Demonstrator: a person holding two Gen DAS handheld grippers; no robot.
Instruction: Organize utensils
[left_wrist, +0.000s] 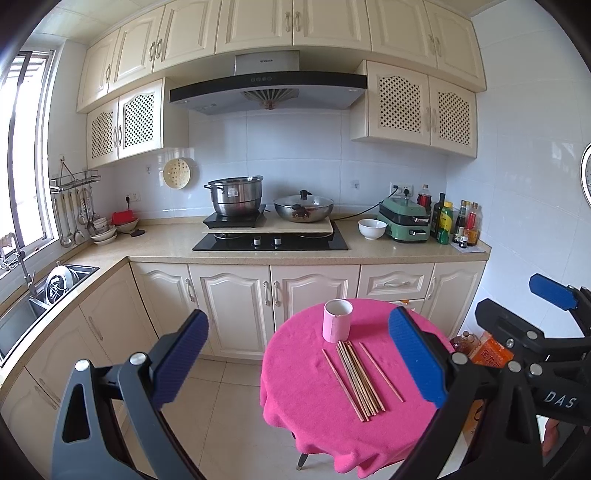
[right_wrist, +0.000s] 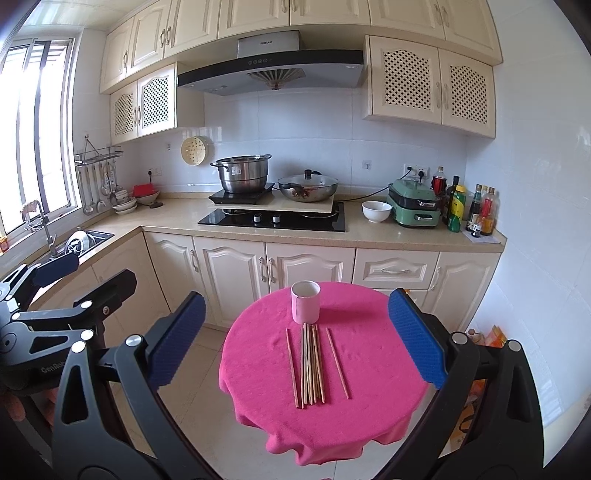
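Several wooden chopsticks (left_wrist: 360, 376) (right_wrist: 312, 363) lie side by side on a small round table draped in pink cloth (left_wrist: 388, 435) (right_wrist: 380, 369). A pink cup (left_wrist: 337, 320) (right_wrist: 305, 302) stands upright and empty just behind them. My left gripper (left_wrist: 299, 363) is open, held above and short of the table, nothing between its blue pads. My right gripper (right_wrist: 295, 339) is open too, its pads framing the table from a distance. Each gripper shows at the edge of the other's view: the right gripper (left_wrist: 517, 314) and the left gripper (right_wrist: 88, 275).
A kitchen counter (left_wrist: 166, 240) runs behind the table, with a hob, a steel pot (left_wrist: 236, 195), a lidded wok (left_wrist: 303, 208), a white bowl (left_wrist: 372, 229), a green appliance and bottles. A sink (left_wrist: 44, 295) lies left. Bottles and an orange box (left_wrist: 491, 350) stand on the floor at right.
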